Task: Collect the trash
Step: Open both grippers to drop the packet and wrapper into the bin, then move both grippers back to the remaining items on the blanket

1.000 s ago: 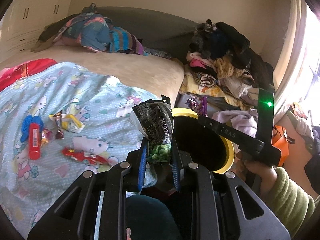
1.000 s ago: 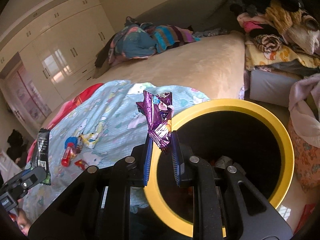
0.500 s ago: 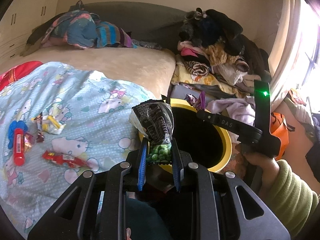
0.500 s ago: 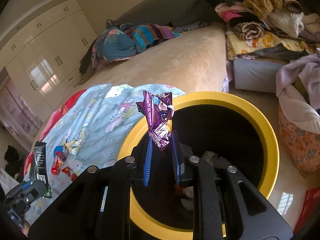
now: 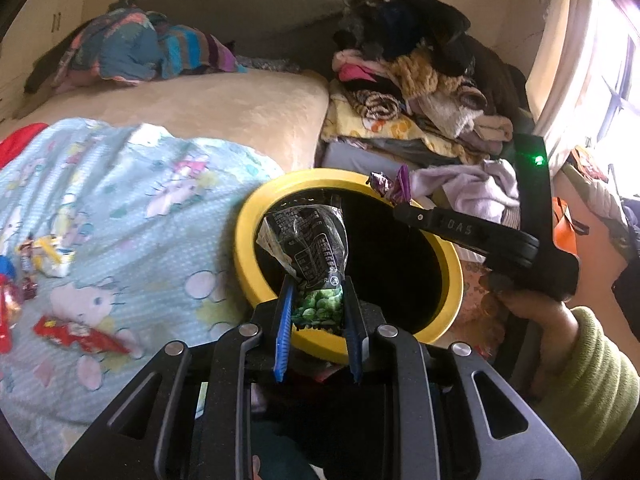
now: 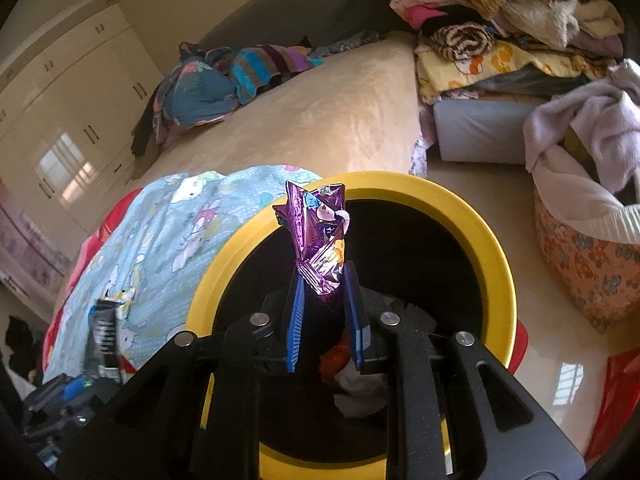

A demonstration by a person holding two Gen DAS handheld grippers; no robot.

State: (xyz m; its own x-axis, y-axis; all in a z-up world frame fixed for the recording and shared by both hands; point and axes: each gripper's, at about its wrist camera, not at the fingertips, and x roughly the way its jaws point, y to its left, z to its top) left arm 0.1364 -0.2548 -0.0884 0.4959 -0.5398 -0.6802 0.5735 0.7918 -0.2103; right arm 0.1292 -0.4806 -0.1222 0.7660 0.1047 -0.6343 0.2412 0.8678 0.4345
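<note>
Trash hangs over the yellow-rimmed bin (image 6: 496, 248) beside the bed (image 5: 224, 104): a black pea-snack bag (image 5: 316, 252) pinched narrowly in the left gripper (image 5: 318, 316), a purple wrapper (image 6: 320, 236) clamped in the right gripper (image 6: 324, 312), while more wrappers (image 5: 76, 336) lie on the cartoon-print blanket (image 5: 140, 208).

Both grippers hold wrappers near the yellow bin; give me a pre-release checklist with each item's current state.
1. Left gripper shut on the pea bag: ok.
2. Right gripper shut on the purple wrapper: ok.
3. Pea bag over the bin mouth: ok.
4. Purple wrapper over the bin mouth: ok.
5. Room left inside the bin: ok, some trash at the bottom.
6. Wrappers left on the blanket: not ok, red wrapper and others remain.
</note>
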